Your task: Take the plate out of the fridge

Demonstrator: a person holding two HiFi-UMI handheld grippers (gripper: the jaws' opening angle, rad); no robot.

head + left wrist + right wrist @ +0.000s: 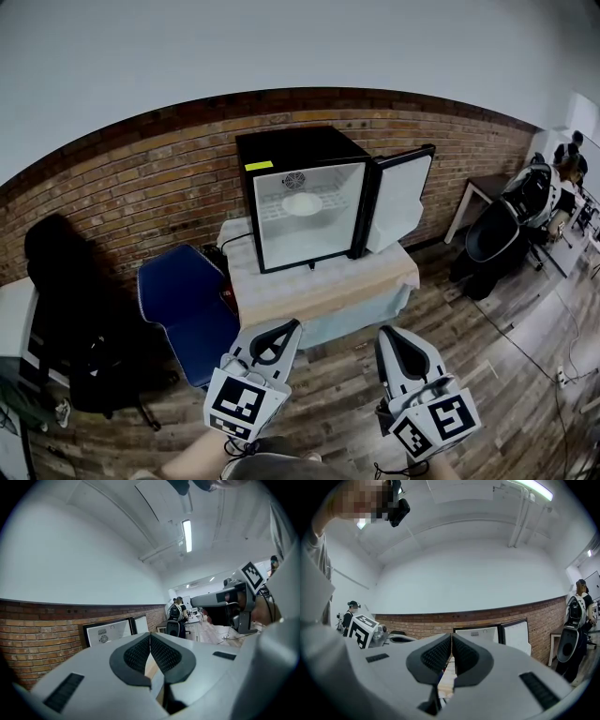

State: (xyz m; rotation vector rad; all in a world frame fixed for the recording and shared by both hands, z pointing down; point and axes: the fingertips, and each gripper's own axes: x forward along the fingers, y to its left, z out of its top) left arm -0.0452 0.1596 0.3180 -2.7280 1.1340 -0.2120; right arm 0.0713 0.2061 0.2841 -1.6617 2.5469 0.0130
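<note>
A black mini fridge (281, 159) stands on a cloth-covered table (323, 281) against the brick wall, its door (401, 197) swung open to the right. A white plate (302, 204) lies on the wire shelf inside. My left gripper (292, 324) and right gripper (382, 332) are held low in front of the table, well short of the fridge, both shut with nothing between the jaws. The fridge (107, 632) shows small beyond the shut jaws in the left gripper view, and the fridge (487, 633) appears again in the right gripper view.
A blue chair (187, 300) stands left of the table, with a dark chair (80, 309) further left. A white desk (483, 192) and a black office chair (497, 230) are at the right. A person (577, 620) with a backpack stands by the wall. Wooden floor lies between me and the table.
</note>
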